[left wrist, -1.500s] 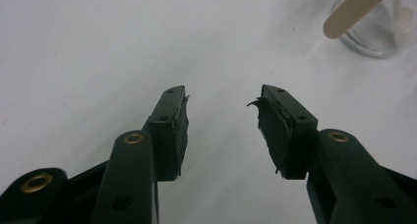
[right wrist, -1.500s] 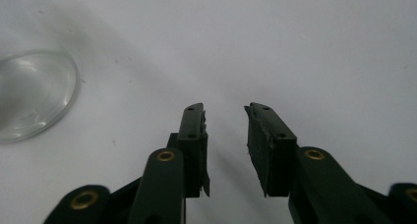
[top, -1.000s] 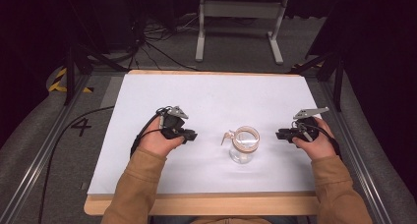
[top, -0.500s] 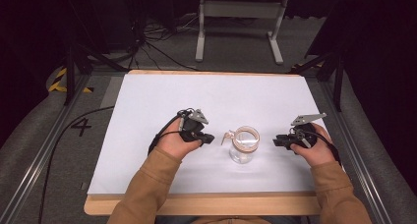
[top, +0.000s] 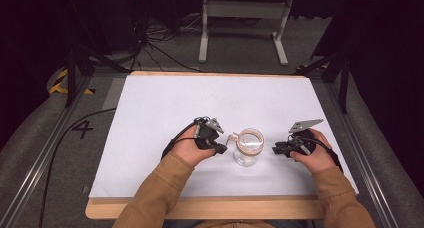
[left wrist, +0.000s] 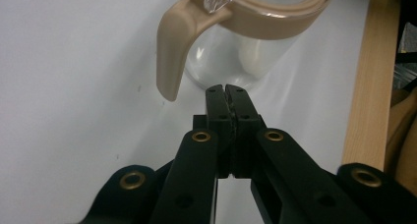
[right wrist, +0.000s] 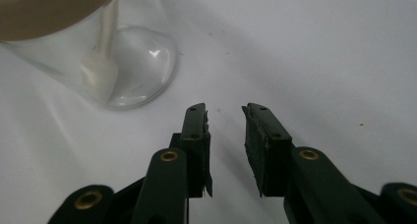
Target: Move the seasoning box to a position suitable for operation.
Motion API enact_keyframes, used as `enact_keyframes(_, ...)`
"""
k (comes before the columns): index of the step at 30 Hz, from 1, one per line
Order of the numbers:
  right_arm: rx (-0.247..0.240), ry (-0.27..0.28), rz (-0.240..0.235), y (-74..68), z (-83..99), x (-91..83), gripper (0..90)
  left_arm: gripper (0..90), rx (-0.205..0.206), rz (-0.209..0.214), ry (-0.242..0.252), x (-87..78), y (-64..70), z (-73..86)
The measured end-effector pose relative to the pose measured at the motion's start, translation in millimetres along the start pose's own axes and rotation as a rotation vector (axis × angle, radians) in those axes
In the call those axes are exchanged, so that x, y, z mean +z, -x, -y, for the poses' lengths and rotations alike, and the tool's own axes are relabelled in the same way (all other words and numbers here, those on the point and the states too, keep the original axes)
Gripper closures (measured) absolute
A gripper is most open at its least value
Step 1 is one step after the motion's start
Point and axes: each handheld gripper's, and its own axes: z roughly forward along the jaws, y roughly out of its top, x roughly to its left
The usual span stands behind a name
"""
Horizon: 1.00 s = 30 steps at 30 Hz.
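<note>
Two grippers flank a glass jar near the table's front edge.

The left gripper (left wrist: 226, 90) has its jaws pressed together, tips just short of the glass jar (top: 247, 148) and below its tan latch tab (left wrist: 172, 47). The right gripper (right wrist: 225, 111), jaws slightly spread and empty, sits near the jar's other side. The risk I see: closed tips could nudge the light jar across the white table (top: 150, 108), or tip it.

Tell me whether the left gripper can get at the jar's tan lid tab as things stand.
Probably yes: the left gripper sits close beside the glass jar, nothing between it and the tan tab. Its jaws are shut and must open first.
</note>
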Motion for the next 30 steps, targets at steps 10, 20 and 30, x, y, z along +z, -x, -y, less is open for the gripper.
enact_keyframes(10,0.005,-0.010,-0.005,-0.2,2.9,1.7,72.0,89.9,-0.052,-0.112,-0.060,17.0,-3.5,0.8)
enact_keyframes(20,0.005,-0.009,-0.001,-2.0,6.0,0.8,71.2,89.9,-0.047,-0.135,-0.032,21.3,-1.5,-3.2)
enact_keyframes(30,0.013,-0.017,0.002,-3.0,11.0,-0.4,70.8,89.7,-0.077,-0.150,-0.043,21.0,-4.9,-4.9)
